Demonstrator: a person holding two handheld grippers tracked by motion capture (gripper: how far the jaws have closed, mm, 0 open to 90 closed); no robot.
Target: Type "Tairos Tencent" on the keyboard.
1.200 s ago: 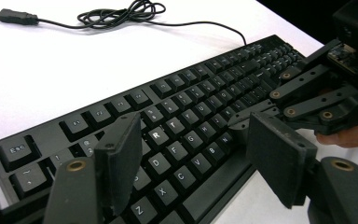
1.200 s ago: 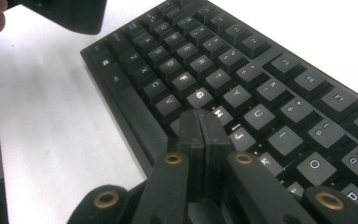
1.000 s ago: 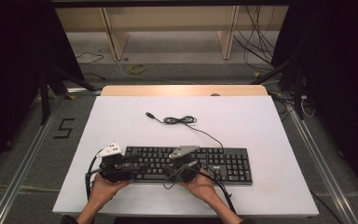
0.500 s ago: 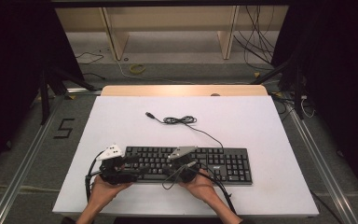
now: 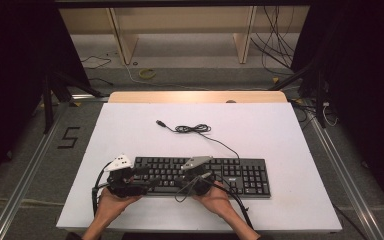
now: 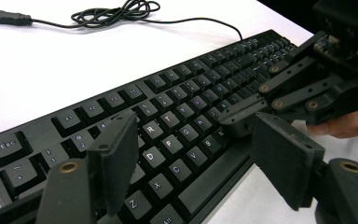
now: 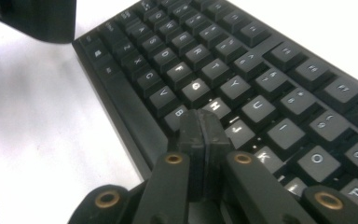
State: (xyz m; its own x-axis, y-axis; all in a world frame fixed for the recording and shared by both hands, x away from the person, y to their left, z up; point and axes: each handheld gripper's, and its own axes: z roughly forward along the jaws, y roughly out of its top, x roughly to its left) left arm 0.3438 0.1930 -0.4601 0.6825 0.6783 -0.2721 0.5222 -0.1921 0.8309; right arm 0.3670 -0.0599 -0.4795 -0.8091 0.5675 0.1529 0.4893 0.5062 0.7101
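While my left gripper (image 6: 191,163) has just been spreading its jaws wider over the keyboard (image 5: 230,172) at the table's (image 5: 300,150) near edge, nothing between them, my right gripper (image 7: 203,130) sits pinched shut, tip down near the N key, so I reckon key-pressing is on. The coiled cable (image 5: 192,128) lies well beyond, nothing blocking.

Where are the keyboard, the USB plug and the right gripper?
keyboard (image 5: 240,175): high view, keys right of middle.
USB plug (image 5: 161,123): high view, cable's free end.
right gripper (image 7: 204,128): right gripper view, shut fingertips.
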